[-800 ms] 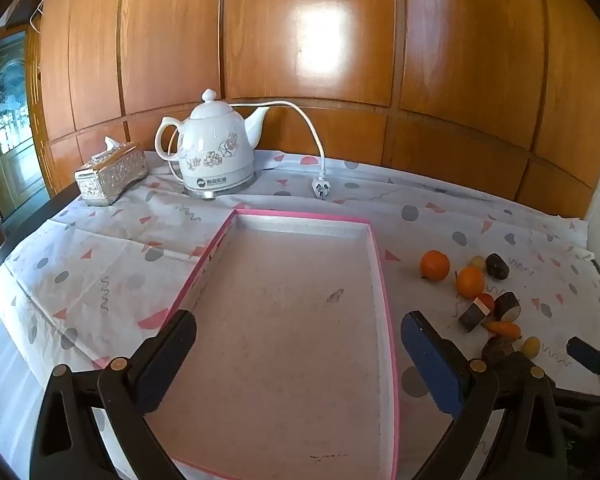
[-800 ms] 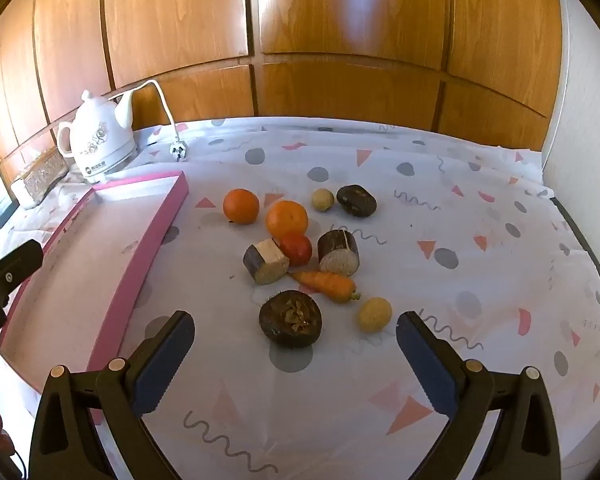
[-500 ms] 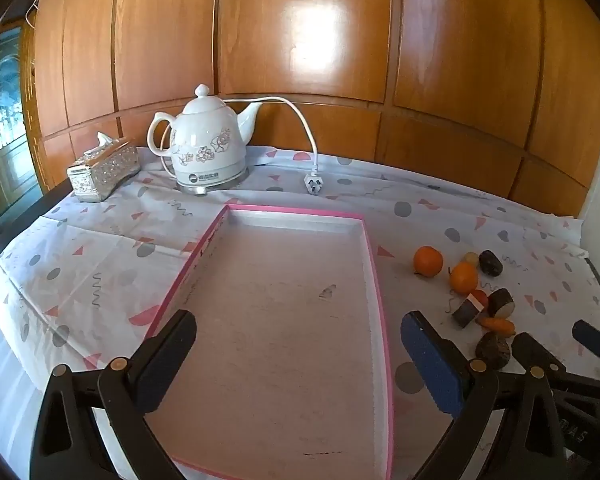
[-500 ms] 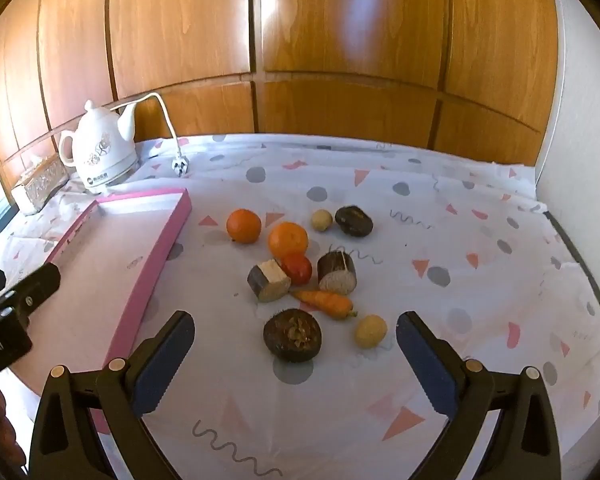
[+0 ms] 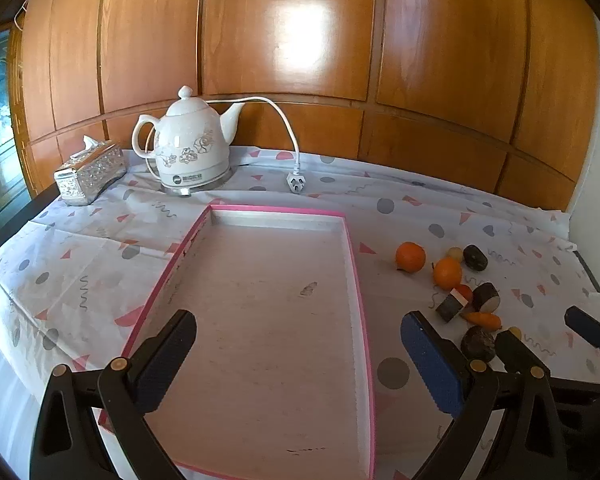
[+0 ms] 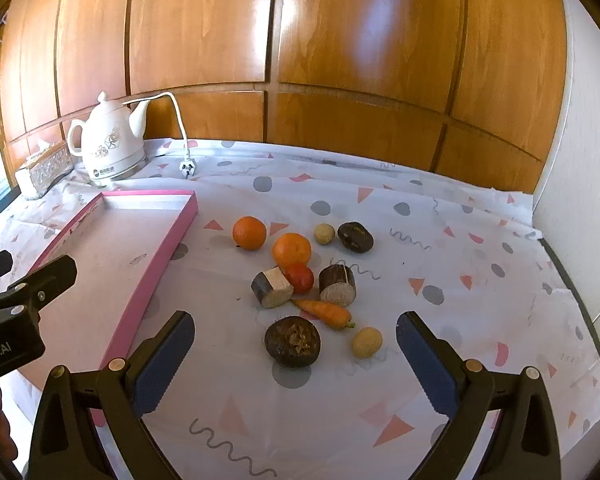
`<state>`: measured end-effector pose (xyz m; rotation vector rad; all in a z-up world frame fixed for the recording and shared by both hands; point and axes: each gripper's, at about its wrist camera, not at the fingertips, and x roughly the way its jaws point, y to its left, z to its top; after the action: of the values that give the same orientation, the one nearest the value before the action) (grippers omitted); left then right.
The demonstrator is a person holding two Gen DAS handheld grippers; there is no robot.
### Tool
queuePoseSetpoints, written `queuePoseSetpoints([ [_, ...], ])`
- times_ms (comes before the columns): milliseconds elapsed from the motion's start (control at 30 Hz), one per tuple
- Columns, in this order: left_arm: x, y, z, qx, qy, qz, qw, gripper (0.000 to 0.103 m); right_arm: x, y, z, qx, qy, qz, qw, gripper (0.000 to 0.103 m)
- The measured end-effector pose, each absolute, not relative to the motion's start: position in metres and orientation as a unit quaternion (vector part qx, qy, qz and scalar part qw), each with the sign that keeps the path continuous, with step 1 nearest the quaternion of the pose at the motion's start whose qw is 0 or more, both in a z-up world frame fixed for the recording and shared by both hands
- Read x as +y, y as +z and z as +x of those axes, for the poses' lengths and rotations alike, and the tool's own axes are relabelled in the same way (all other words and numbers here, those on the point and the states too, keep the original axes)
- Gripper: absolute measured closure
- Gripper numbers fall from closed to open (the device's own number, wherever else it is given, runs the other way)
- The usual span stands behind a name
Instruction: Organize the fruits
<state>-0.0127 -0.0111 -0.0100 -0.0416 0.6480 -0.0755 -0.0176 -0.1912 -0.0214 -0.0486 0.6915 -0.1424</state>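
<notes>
Hovering with both pairs of fingers spread and empty, we note the fruits [image 6: 300,280] loose on the cloth right of the pink tray [image 6: 152,280]. Right gripper [image 6: 296,350] is nearer: dark round fruit [image 6: 292,342] just ahead; left gripper [image 5: 298,346] over tray.

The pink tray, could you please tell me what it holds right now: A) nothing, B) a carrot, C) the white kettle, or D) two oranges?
A: the pink tray shows only its bare floor, while the oranges and carrot lie on the tablecloth beside it.
</notes>
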Motion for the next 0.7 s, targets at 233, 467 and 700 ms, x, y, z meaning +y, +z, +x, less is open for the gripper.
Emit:
queuePoseSetpoints([
  [233, -0.008, -0.004, -0.006, 0.322, -0.051, -0.024, 0.945, 0.000, -0.194, -0.018, -0.019, 0.331, -0.075, -0.021, 0.941, 0.001],
  [467, -0.012, -0.007, -0.006, 0.331, -0.058, -0.019, 0.942, 0.000, -0.198, -0.023, -0.020, 0.340, -0.076, -0.015, 0.937, 0.001],
  [700, -0.020, -0.009, -0.008, 0.335, -0.056, 0.001, 0.940, 0.000, -0.199, -0.026, -0.021, 0.346, -0.072, -0.013, 0.935, 0.001],
])
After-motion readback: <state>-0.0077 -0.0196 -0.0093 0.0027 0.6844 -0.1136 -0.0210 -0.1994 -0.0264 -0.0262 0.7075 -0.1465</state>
